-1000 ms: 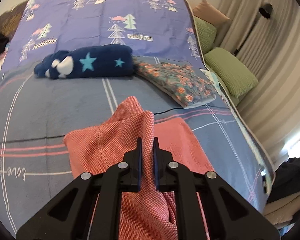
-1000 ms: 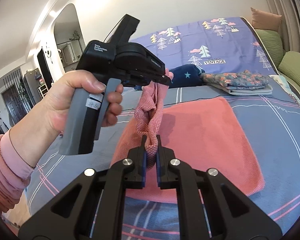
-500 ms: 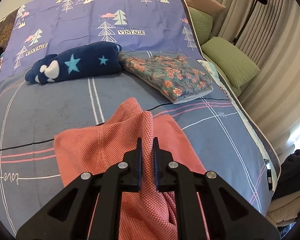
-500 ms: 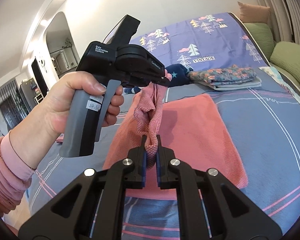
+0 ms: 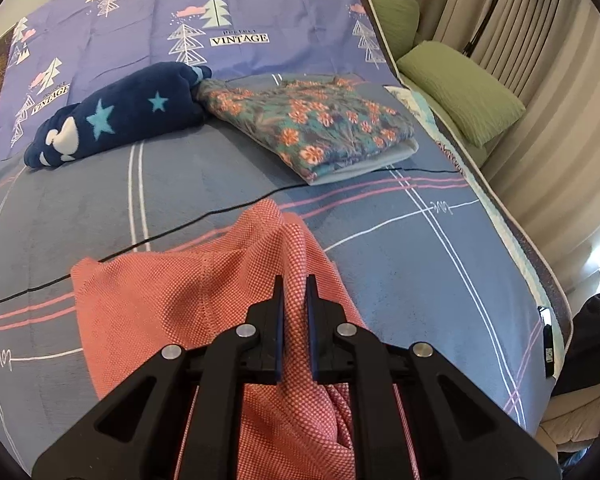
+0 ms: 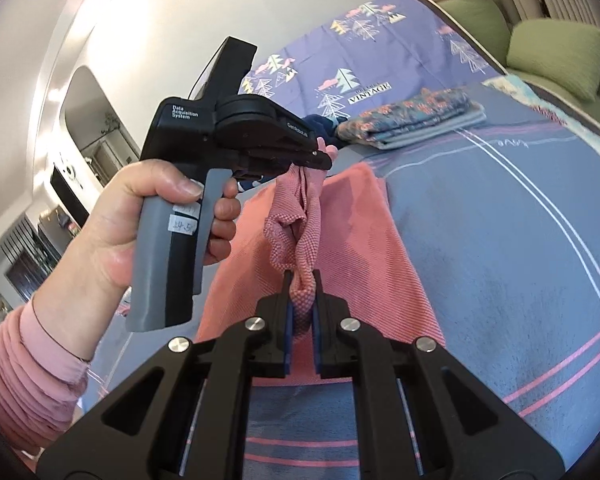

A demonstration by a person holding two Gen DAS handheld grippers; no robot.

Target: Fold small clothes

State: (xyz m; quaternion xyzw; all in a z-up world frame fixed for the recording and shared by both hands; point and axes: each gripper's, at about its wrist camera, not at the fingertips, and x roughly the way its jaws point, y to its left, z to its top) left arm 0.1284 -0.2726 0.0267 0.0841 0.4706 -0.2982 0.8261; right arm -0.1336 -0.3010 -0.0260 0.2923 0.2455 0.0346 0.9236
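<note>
A coral-pink knitted garment (image 5: 172,312) lies partly spread on the blue bed cover (image 5: 400,264). My left gripper (image 5: 295,284) is shut on a raised fold of it. In the right wrist view the same pink garment (image 6: 352,240) stretches away over the bed, and my right gripper (image 6: 301,280) is shut on a bunched edge of it. Just beyond, a hand in a pink sleeve (image 6: 24,380) holds the left gripper (image 6: 322,162), which pinches the garment's other lifted corner above the bed.
A folded floral garment (image 5: 316,124) and a navy plush item with stars (image 5: 116,116) lie farther up the bed. Green pillows (image 5: 460,88) line the bed's right side by curtains. A thin black cable (image 5: 204,216) crosses the cover. Dark clothes (image 5: 592,328) sit off the right edge.
Both grippers have carried the pinched garment edge forward over the bed and a little lower. The right gripper has rolled. Both grips stay as they were.
</note>
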